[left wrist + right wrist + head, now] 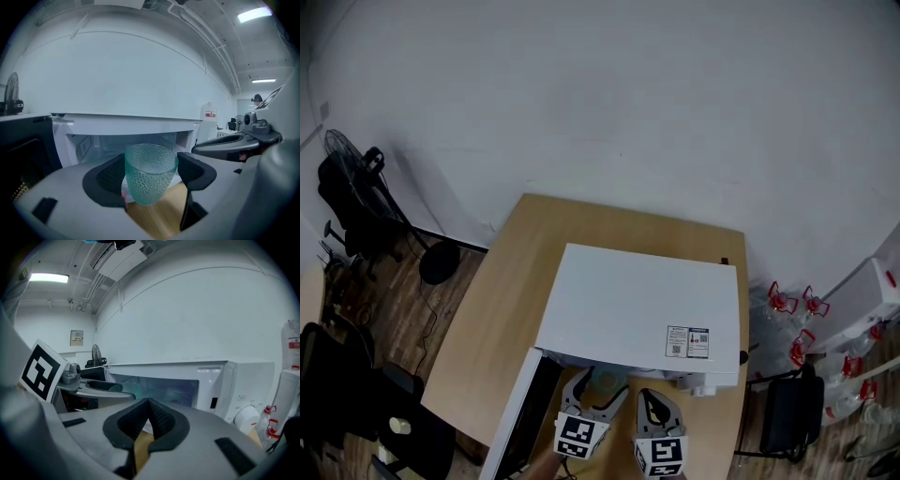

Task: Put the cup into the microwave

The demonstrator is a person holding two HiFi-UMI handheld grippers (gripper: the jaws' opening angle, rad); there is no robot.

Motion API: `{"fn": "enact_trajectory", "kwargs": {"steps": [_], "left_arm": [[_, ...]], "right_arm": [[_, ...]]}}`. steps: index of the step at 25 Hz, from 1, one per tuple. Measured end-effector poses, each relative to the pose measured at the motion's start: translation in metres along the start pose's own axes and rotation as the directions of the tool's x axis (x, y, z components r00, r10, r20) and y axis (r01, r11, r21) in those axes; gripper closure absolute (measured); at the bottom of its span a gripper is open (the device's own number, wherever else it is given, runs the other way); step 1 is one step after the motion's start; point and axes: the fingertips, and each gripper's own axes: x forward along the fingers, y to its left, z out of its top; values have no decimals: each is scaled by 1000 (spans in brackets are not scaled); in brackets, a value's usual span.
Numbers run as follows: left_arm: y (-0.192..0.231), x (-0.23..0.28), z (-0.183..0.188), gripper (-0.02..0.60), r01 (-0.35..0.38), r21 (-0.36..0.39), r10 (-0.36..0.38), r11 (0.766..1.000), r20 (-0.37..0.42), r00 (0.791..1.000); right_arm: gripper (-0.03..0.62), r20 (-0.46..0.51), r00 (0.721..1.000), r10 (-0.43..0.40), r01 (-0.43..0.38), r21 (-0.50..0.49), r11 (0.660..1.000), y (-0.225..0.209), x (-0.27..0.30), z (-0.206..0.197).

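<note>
Cup [150, 172], green dimpled glass: upright, clamped between the jaws of the left gripper [595, 392], at the mouth of the microwave [637, 314], 6 o'clock of its white body in the head view.
Microwave: on wooden worktop [502, 300]; door [514, 417] open toward 7 o'clock.
Right gripper [148, 420]: jaws together, empty, at 3 o'clock of the left.

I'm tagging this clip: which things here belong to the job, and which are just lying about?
Job: cup, left gripper holding it, open microwave.
Lying about: fan, red-capped water bottles, black chair.
</note>
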Motion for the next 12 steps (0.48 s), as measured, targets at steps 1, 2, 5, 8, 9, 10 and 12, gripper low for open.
{"fn": "enact_trajectory", "kwargs": {"steps": [1, 2, 5, 8, 9, 10, 12], "left_arm": [[1, 3, 0, 221, 3, 0, -3, 1000, -2, 1000], [2, 5, -1, 221, 6, -1, -6, 1000, -4, 1000], [7, 12, -1, 221, 11, -4, -11, 1000, -5, 1000], [10, 19, -1, 221, 19, -5, -19, 1000, -6, 1000], [11, 21, -2, 221, 21, -5, -21, 1000, -8, 1000], [11, 22, -3, 221, 22, -5, -22, 1000, -9, 1000], [13, 27, -4, 221, 24, -6, -24, 1000, -12, 1000]], "right_arm": [[577, -1, 1000, -3, 3, 3, 1000, -1, 3, 0], [577, -2, 1000, -5, 5, 5, 1000, -2, 5, 0], [577, -3, 1000, -14, 14, 13, 1000, -5, 12, -1], [577, -4, 1000, -26, 26, 21, 999, -8, 18, -2], [577, -5, 1000, -29, 29, 23, 999, -8, 20, -2], [577, -7, 999, -31, 31, 24, 999, -9, 22, -2], [577, -10, 999, -34, 34, 28, 999, -12, 26, -2]]}}
